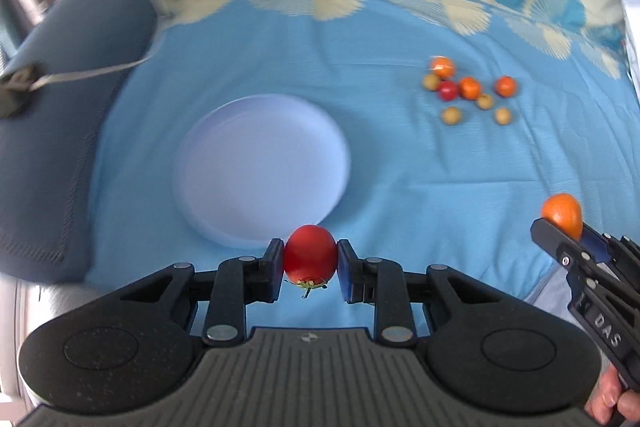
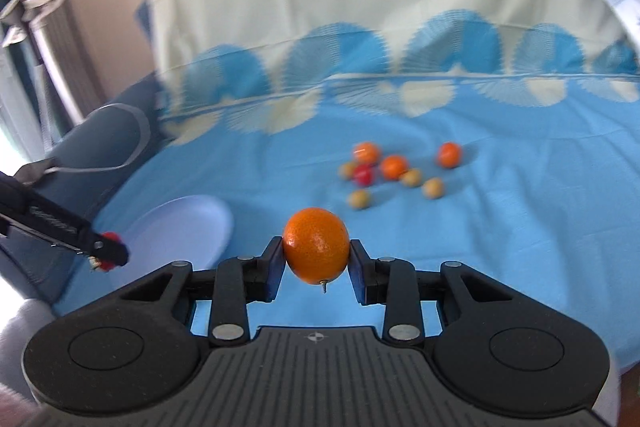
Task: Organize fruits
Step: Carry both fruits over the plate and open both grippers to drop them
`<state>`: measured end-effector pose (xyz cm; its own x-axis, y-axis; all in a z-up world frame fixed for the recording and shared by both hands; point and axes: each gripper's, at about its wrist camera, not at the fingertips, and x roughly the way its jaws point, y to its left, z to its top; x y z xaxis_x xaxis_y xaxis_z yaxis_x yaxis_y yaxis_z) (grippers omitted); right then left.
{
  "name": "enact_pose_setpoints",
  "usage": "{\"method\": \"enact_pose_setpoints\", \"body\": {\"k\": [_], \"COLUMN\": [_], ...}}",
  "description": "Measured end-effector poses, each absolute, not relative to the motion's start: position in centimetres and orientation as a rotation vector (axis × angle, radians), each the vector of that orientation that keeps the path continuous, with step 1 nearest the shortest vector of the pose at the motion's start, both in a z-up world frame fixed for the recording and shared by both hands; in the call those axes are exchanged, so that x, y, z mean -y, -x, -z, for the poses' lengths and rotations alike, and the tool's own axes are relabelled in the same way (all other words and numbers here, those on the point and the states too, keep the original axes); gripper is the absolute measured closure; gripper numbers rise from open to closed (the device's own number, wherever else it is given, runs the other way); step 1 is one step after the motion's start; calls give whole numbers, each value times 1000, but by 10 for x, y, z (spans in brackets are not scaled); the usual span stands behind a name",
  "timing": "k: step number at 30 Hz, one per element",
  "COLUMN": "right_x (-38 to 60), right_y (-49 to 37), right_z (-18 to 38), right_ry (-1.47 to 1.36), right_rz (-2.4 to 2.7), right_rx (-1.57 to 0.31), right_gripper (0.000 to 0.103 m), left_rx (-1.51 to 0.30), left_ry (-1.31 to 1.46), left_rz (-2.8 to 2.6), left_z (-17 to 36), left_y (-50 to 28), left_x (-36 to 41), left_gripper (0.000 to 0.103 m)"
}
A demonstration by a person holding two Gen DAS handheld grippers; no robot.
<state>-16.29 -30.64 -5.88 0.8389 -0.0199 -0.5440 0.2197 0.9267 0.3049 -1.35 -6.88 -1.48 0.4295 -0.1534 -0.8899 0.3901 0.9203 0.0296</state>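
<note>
My left gripper [image 1: 310,259] is shut on a red tomato [image 1: 310,253], stem end down, held above the blue cloth just short of the near rim of a pale round plate [image 1: 260,163]. My right gripper [image 2: 316,253] is shut on a small orange [image 2: 316,245], also in the air. The left wrist view shows that orange [image 1: 563,214] at its right edge. In the right wrist view the plate [image 2: 188,227] lies low on the left, with the left gripper [image 2: 106,253] and its tomato [image 2: 110,239] beside it. Several loose fruits [image 1: 468,89] [image 2: 394,167] lie farther back on the cloth.
A blue cloth with a fan pattern [image 1: 400,187] covers the surface. A dark blue bag with a grey strap [image 1: 80,59] lies at the left edge. A metal frame [image 2: 52,39] stands by the wall at the left. A hand [image 1: 612,399] grips the right gripper's handle.
</note>
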Motion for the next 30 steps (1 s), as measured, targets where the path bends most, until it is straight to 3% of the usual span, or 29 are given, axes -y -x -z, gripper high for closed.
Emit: {"method": "enact_pose_setpoints", "body": {"k": [11,30], "right_x": [172,152], "right_y": [175,156], "right_z": [6,7], "right_ry": [-242,-135], "right_rz": [-100,-72], "right_rx": [-569,-645], "right_gripper": [68,68], "left_rx": [-1033,-1021], "left_ry": [-69,-33], "left_rz": [260,256], "left_z": [-8,7], "left_y": [51,18], "left_x": [-44,-47], "left_gripper": [72,72]}}
